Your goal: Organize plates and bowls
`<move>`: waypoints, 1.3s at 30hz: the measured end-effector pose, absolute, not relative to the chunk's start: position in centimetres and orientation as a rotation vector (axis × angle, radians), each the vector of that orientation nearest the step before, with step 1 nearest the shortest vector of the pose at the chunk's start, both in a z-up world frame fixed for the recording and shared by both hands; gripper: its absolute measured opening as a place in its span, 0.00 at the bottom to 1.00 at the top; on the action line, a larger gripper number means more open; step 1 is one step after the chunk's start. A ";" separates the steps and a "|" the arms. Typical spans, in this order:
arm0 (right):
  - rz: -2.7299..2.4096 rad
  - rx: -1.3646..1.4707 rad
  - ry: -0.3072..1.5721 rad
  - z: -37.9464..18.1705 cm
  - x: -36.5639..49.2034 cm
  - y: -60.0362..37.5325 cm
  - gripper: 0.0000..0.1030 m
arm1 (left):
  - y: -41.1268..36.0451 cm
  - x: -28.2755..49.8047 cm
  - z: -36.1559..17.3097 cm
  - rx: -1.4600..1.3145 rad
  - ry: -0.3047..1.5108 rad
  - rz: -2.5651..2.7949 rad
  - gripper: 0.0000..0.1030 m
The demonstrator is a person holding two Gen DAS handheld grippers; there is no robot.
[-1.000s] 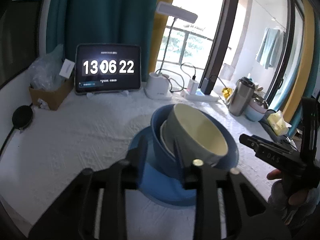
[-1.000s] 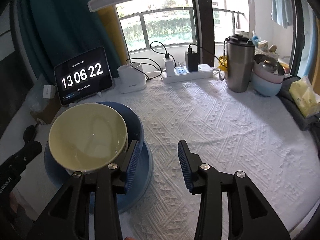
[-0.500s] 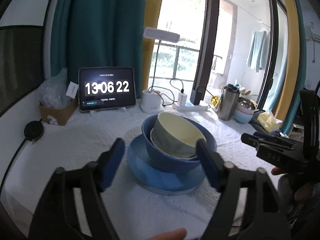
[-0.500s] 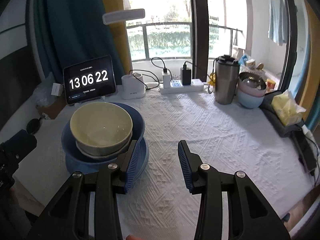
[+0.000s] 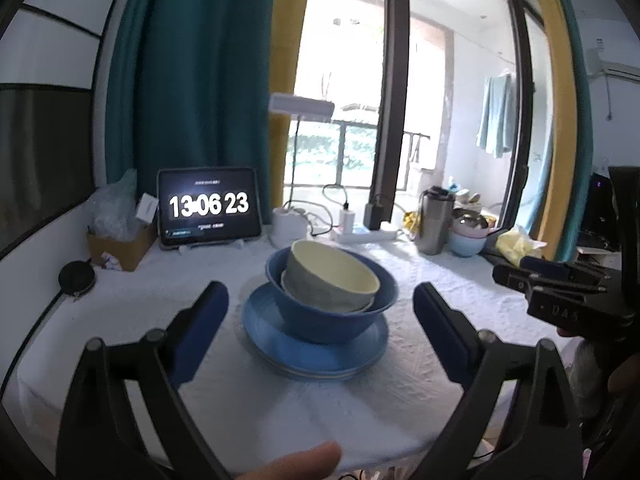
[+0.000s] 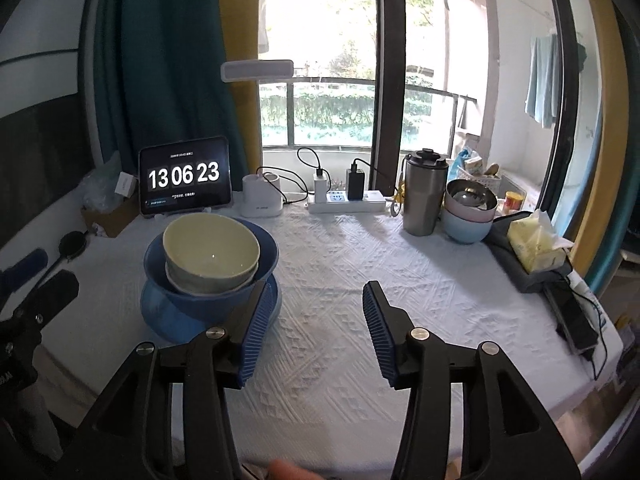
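Observation:
A cream bowl [image 5: 334, 278] sits tilted inside a blue bowl [image 5: 320, 320], which stands on a stack of blue plates [image 5: 280, 344] on the white tablecloth. The stack also shows in the right wrist view: cream bowl [image 6: 211, 254], blue bowl [image 6: 180, 304]. My left gripper [image 5: 320, 320] is open wide and empty, pulled back in front of the stack. My right gripper [image 6: 314, 328] is open and empty, just right of the stack; its body shows in the left wrist view [image 5: 560, 292].
A tablet clock [image 6: 185, 178], lamp base [image 6: 262, 196], power strip [image 6: 346, 202], steel tumbler [image 6: 425, 196] and stacked pastel bowls [image 6: 470, 212] line the back. A tissue pack [image 6: 536, 244] lies right, a cardboard box [image 5: 120, 244] and black puck [image 5: 77, 278] left.
My left gripper let go of the cream bowl, opened wide and drew back from the stack. My right gripper also drew back and stayed open. The bowls stayed nested.

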State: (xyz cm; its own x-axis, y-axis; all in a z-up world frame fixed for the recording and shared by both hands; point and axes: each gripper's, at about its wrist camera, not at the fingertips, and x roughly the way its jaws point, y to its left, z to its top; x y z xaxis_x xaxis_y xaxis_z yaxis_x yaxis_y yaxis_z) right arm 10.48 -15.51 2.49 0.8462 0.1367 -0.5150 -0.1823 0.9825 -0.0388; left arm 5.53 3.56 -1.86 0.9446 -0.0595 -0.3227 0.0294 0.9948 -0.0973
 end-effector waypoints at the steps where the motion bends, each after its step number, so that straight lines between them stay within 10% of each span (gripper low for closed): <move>1: 0.164 -0.088 0.534 2.5 10.0 -15.8 0.49 | 3.4 5.2 -1.7 -0.084 0.322 -0.042 0.92; 39: 0.065 -0.023 0.311 7.4 2.2 -21.5 0.62 | 2.4 0.2 3.7 -0.036 0.086 -0.029 0.93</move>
State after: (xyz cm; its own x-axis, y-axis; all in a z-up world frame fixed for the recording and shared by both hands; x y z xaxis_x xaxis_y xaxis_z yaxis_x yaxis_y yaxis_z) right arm 2.22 -21.54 7.42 0.9498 0.0604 -0.3069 -0.0676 0.9976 -0.0128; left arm 0.21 2.41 3.71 0.9959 -0.0303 -0.0853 0.0272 0.9990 -0.0368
